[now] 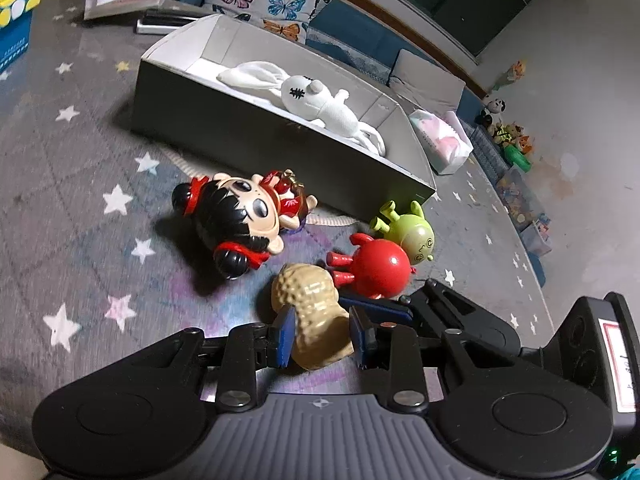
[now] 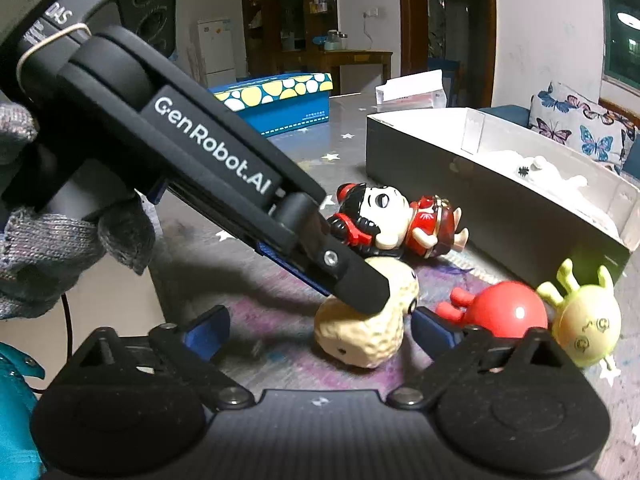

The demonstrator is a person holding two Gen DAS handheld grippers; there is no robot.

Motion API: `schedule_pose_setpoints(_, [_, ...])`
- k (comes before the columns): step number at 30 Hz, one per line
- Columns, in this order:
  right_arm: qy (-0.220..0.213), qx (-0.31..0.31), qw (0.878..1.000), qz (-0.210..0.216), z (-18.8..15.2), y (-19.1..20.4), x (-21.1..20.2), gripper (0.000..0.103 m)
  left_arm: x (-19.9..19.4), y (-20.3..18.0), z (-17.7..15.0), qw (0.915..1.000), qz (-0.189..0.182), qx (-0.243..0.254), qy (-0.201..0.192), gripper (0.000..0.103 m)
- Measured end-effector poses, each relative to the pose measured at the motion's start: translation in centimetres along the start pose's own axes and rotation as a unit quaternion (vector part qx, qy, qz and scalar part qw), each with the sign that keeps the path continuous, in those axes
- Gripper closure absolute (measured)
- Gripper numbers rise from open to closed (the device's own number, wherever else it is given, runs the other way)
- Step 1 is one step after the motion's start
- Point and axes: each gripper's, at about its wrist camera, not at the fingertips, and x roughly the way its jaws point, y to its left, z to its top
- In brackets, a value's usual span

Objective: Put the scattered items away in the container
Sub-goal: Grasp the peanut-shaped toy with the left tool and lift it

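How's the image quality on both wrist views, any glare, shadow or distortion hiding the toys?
Left wrist: dim, fisheye bends the box; peanut toy sharp, doll casts a soft shadow. Right wrist: left hand-held gripper covers part of the peanut; window glare top right.

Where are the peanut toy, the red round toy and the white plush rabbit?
peanut toy (image 1: 308,300): left wrist view, bumpy upper lobe.
red round toy (image 2: 510,308): right wrist view, round body.
white plush rabbit (image 1: 304,94): left wrist view, head.
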Motion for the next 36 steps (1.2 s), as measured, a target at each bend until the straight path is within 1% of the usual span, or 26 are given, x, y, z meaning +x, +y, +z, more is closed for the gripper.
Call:
schedule_pose_setpoints(4, [-0.003,0.019,1.0,-0.006,-0.1,-0.1,-0.2,0.012,0.0,0.5,0.0,0.9998,-0.009,-0.018,0.006,0.071])
schedule_pose_setpoints(6, [-0.005,0.035,0.999,-0.006,-0.1,-0.6,-0.2,0.019,0.0,0.6,0.2,0.9996,-0.01,-0.025,0.007,0.071])
schedule_pose_setpoints(9, [-0.01,0.056,0.998,-0.011,-0.6,-0.9,-1.1,0.024,0.2,0.7,0.5,0.9992,-0.011,-0.037,0.008,0.071])
schedule_pose_setpoints(13, [-0.012,0.071,0.997,-0.016,-0.7,-1.3,-1.4,0.031,0.3,0.6,0.8,0.9991,-0.011,-0.039,0.007,0.071])
schedule_pose_setpoints(15, [-0.013,0.075,0.997,-0.019,-0.6,-1.5,-1.5,0.038,0.3,0.7,0.9,0.9988,-0.011,-0.048,0.006,0.071])
schedule_pose_setpoints(16, [-0.013,0.079,0.997,-0.022,-0.8,-1.4,-1.6,0.04,0.3,0.8,1.0,0.9985,-0.011,-0.054,0.006,0.071])
schedule_pose_setpoints(18, [-0.012,0.089,0.996,-0.026,-0.7,-1.7,-1.7,0.048,0.3,1.0,1.1,0.998,-0.013,-0.061,0.006,0.071])
schedule_pose_setpoints(20, [-0.011,0.097,0.995,-0.027,-0.6,-2.0,-1.6,0.051,0.4,1.0,1.1,0.998,-0.011,-0.062,0.006,0.071])
schedule_pose_setpoints(23, [-0.011,0.101,0.995,-0.026,-0.7,-2.1,-1.6,0.053,0.6,1.2,1.2,0.9967,0.001,-0.08,0.007,0.071])
schedule_pose_setpoints(29, [-0.013,0.101,0.994,-0.031,-0.5,-2.2,-1.2,0.053,0.8,1.6,1.3,0.9952,0.004,-0.097,0.004,0.071])
schedule_pose_setpoints(31, [-0.012,0.102,0.994,-0.027,-0.4,-2.2,-1.2,0.056,0.8,1.9,1.4,0.9941,0.011,-0.108,0.002,0.071])
schedule_pose_setpoints(33, [-0.011,0.101,0.995,-0.023,-0.4,-2.2,-1.2,0.058,0.8,2.2,1.3,0.9928,0.008,-0.119,0.001,0.071])
schedule_pose_setpoints(36, [-0.01,0.101,0.995,-0.023,-0.6,-2.1,-1.2,0.058,0.9,2.2,1.3,0.9926,0.009,-0.121,0.001,0.07])
